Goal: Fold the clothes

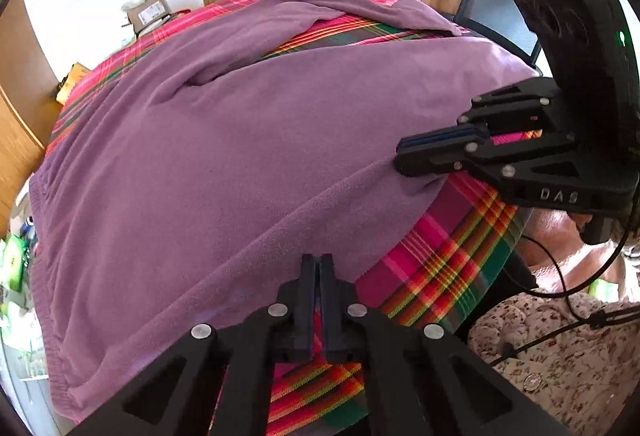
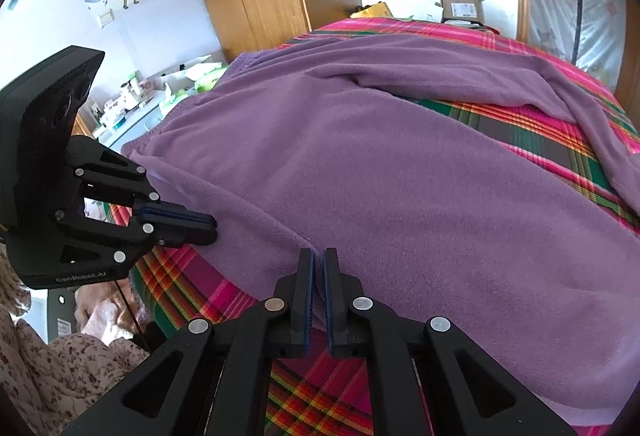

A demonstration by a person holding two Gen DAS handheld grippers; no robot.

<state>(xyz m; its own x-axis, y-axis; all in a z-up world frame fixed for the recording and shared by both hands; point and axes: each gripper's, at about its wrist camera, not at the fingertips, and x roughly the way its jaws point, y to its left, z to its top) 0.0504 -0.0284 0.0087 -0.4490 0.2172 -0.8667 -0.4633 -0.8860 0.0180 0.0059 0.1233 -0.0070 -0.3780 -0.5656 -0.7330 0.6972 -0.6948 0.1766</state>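
Left wrist view shows both grippers, left and right, clenched on the near hem of the sweater spread over the bed; thin bites could slip when lifted.

Purple fleece garment spread flat over the plaid bedcover

The garment is a soft, matte purple fleece, lying open across most of the plaid bedcover and reaching to its near edge. Its body lies broad and mostly smooth, with shallow creases running towards the near hem. At the far side a sleeve bends back across the cover, leaving a wedge of plaid showing between sleeve and body. A ribbed, gathered band finishes one end, close to the cover's side edge. The near hem curves along the cover's pink, green and yellow stripes.
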